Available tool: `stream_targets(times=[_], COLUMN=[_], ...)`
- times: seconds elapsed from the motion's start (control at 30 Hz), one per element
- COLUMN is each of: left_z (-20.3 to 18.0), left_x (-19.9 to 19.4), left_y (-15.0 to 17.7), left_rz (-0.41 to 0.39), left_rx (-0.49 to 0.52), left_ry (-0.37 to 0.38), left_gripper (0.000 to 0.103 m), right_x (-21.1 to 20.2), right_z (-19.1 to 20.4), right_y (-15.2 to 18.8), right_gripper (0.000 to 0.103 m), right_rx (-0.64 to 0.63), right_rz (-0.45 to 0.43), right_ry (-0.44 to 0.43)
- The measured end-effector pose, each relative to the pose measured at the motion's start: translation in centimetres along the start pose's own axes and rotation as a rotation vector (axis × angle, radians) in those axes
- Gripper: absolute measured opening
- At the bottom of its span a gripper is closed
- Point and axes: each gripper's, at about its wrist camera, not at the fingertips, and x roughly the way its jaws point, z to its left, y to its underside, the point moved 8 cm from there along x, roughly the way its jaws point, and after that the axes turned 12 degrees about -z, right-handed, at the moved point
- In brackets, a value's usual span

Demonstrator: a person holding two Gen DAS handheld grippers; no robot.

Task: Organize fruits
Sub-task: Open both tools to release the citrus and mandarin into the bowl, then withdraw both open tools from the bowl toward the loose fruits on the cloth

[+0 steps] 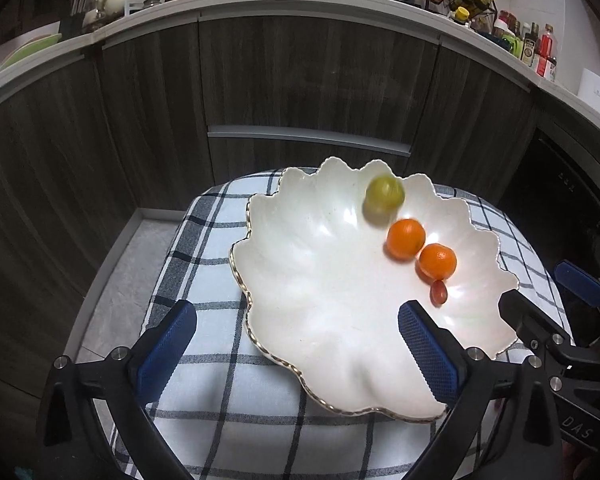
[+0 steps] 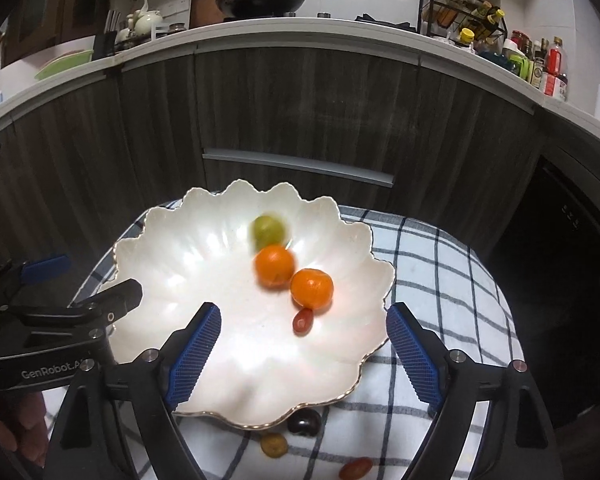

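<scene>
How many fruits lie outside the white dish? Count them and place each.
3. All lie on the checked cloth by the dish's near rim: a dark fruit at the rim, a yellowish one beside it, a red one nearest the camera. Others may be hidden.

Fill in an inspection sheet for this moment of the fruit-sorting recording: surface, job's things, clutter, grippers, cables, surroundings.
Surface: checked cloth over a small stand.
Job's things: white scalloped dish holds a blurred green fruit, two oranges and a red cherry tomato; a dark fruit, a yellow tomato and a red tomato lie on the cloth beside the dish.
Clutter: nothing seen.
Grippers: left gripper and right gripper, jaws open, empty.
Cables: nothing seen.
Surroundings: dark cabinets; counter with wok and bottles.
</scene>
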Motion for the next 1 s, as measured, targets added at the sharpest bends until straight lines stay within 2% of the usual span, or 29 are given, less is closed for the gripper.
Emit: stream_targets(times=[0.53,1.0], left_z=[-1.6,-4.0], left_x=[-3.7,-6.1], left_y=[-1.2,-0.5], left_rz=[-0.057,-0.074], left_rx=[0.052,0.105], left_ry=[-0.009,-0.007], left_gripper=[0.103,0.103], right_x=[-3.1,-5.7], right_z=[-1.9,-3.8], right_y=[-0.6,0.5], right_gripper=[0.086,0.086], right_rx=[0.030,0.055], right_rz=[-0.034,-0.050], right_ry=[0.019,0.032])
